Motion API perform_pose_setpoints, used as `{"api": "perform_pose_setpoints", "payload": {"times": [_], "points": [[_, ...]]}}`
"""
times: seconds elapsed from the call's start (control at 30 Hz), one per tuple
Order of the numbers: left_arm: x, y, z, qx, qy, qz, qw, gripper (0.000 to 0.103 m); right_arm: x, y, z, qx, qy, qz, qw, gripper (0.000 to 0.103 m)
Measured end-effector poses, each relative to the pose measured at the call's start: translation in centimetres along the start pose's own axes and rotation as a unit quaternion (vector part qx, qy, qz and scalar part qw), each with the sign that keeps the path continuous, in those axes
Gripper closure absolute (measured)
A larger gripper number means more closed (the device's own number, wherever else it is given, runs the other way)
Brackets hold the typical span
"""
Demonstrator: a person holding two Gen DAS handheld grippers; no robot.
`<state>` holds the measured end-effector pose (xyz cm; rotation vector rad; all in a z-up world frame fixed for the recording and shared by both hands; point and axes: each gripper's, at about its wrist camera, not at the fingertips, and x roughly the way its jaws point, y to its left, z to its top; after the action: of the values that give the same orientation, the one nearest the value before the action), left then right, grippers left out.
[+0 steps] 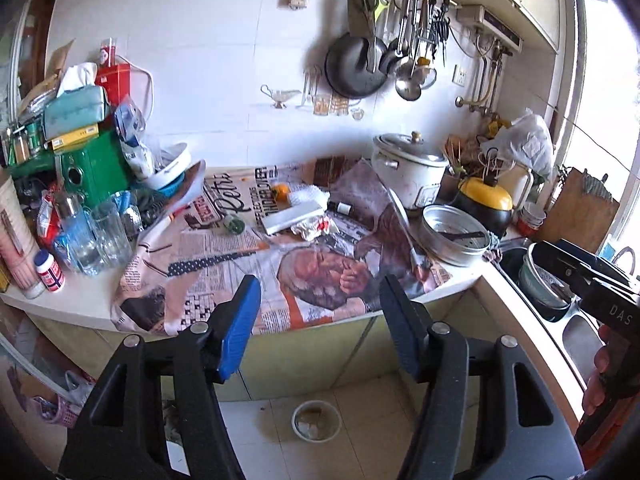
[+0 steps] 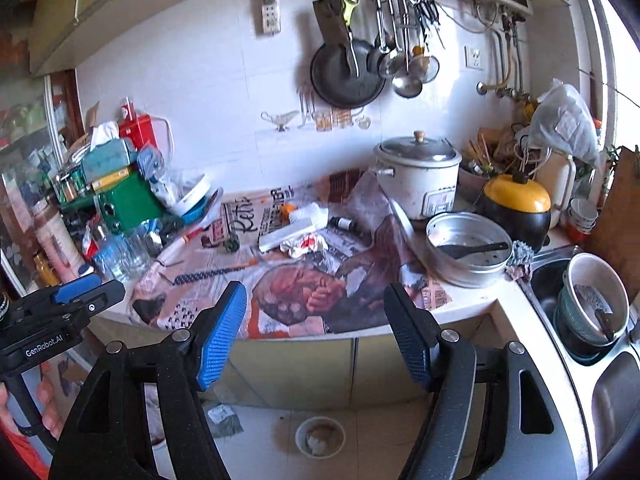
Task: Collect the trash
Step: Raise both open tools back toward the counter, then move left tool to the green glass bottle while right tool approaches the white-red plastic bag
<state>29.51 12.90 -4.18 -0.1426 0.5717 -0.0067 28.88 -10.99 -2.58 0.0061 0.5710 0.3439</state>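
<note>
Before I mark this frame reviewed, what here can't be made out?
- Round bowl on the floor: contents are a pale blur in both views.
- Crumpled white-and-red wrapper on the newspaper: too small to identify.
- Steel sink basin: cut off by the right wrist view's edge.
- Lidded white rice cooker: inside hidden by its lid.
- Both tools hold nothing; which trash comes next isn't shown.

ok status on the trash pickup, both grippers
Left gripper and right gripper open, empty. Crumpled wrapper on newspaper, untouched. Path clear.

black hand-held gripper [image 1: 316, 324] with blue ribbed pads, silver screws, white lettering
</note>
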Motion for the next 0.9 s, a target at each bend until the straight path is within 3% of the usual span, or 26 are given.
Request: {"api": "perform_pose_setpoints", "payload": {"times": [0.23,0.47,0.73,0.9], "points": [[0.3,1.1,2.3,-0.004,-0.016,0.019,0.9997,0.018,-0.1,-0.2,1.9,0.009,-0.024,-0.007,1.000,0.032],[4.4,2.4,4.7,-0.023,-0.019,0.054,0.9981,0.017,3.8,-2.1,3.8,0.007,-0.026,0.005,1.000,0.031],[11.8,2.9,9.3,-0.049,-0.001,0.103,0.9935,0.017,11.8,-4.9,7.5,-0.006,0.016,0.043,0.999,0.031],[16.6,3.4,10.5,-0.085,0.018,0.133,0.9873,0.017,16.4,-6.2,9.2,-0.025,0.051,0.075,0.996,0.031]]}}
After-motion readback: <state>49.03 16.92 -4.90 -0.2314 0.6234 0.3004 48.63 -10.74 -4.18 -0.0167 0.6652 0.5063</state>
